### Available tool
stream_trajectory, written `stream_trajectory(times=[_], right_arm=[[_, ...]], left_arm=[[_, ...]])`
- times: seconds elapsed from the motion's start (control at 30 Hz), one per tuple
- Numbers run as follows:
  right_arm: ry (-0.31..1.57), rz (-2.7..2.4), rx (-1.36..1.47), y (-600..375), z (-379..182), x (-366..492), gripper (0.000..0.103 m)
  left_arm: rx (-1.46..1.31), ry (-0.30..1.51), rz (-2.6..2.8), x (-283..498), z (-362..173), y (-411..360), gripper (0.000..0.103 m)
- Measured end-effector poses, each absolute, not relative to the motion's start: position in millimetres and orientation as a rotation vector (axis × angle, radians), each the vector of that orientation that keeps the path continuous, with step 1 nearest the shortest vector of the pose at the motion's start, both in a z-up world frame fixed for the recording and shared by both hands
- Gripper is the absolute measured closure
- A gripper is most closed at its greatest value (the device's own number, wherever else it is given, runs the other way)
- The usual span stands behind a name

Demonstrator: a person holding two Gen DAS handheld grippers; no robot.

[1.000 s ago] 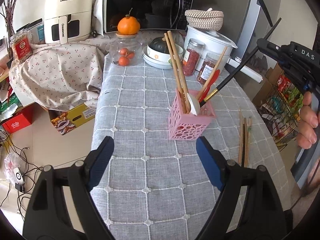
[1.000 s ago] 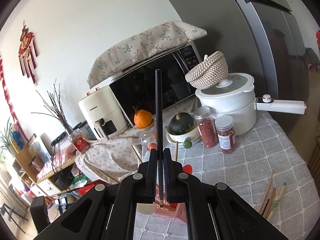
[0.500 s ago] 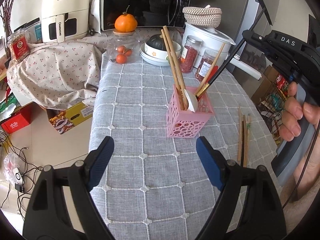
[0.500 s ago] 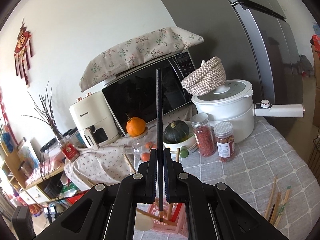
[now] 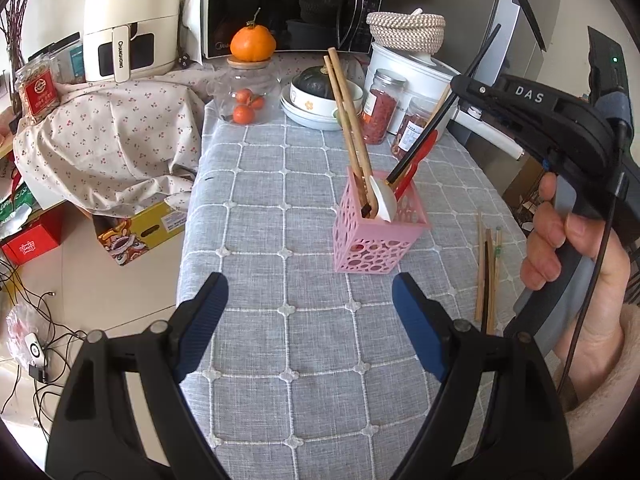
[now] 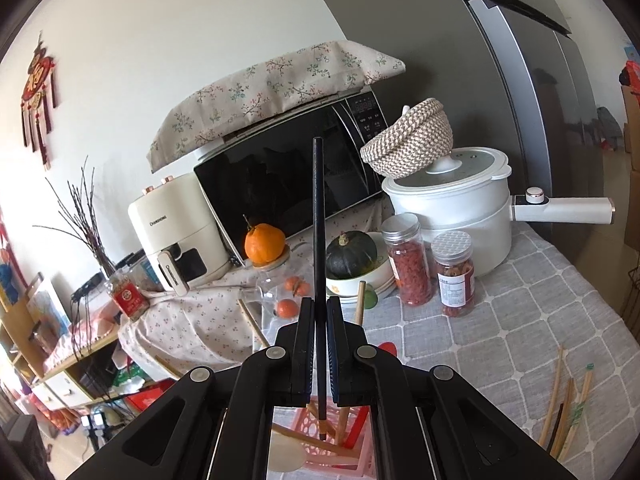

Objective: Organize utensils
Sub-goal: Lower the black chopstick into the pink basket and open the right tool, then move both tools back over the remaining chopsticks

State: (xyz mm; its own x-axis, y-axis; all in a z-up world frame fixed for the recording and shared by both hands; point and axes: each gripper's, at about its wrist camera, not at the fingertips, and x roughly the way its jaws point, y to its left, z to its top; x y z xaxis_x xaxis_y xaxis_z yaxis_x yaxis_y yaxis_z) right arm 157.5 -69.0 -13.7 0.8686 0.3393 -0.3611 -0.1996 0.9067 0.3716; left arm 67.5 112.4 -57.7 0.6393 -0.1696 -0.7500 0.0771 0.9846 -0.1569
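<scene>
Black chopstick (image 6: 319,240) pinched in right gripper (image 6: 319,344), tip inside pink holder (image 5: 378,226).

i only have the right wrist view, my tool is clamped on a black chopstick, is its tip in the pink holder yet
Observer: Yes. The left wrist view shows the black chopstick slanting down with its tip inside the pink holder.
Operator: what else is in there
Observer: Two wooden chopsticks, a white spoon and a red utensil.
Operator: left tool busy?
Observer: No. The left tool is open and holds nothing, hovering over the tablecloth short of the holder.
</scene>
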Motion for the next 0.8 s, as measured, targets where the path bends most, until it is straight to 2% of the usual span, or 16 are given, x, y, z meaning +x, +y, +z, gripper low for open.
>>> stream_trajectory(times=[0.23, 0.3, 0.4, 0.6, 0.8], right_arm=[[0.507, 0.335, 0.332, -65, -26, 163, 0.095], [0.505, 0.346, 0.348, -71, -22, 161, 0.084], [0.500, 0.350, 0.356, -80, -15, 156, 0.073], [0.504, 0.343, 0.349, -106, 0, 141, 0.054], [0.530, 0.309, 0.307, -138, 4, 127, 0.042]], left_arm=[[-0.109, 0.869, -0.145, 67, -58, 111, 0.019], [-0.106, 0.867, -0.147, 67, -57, 110, 0.019], [-0.105, 0.867, -0.149, 67, -58, 109, 0.019], [-0.103, 0.866, -0.160, 67, -56, 101, 0.019], [-0.076, 0.864, -0.181, 66, -54, 83, 0.019]])
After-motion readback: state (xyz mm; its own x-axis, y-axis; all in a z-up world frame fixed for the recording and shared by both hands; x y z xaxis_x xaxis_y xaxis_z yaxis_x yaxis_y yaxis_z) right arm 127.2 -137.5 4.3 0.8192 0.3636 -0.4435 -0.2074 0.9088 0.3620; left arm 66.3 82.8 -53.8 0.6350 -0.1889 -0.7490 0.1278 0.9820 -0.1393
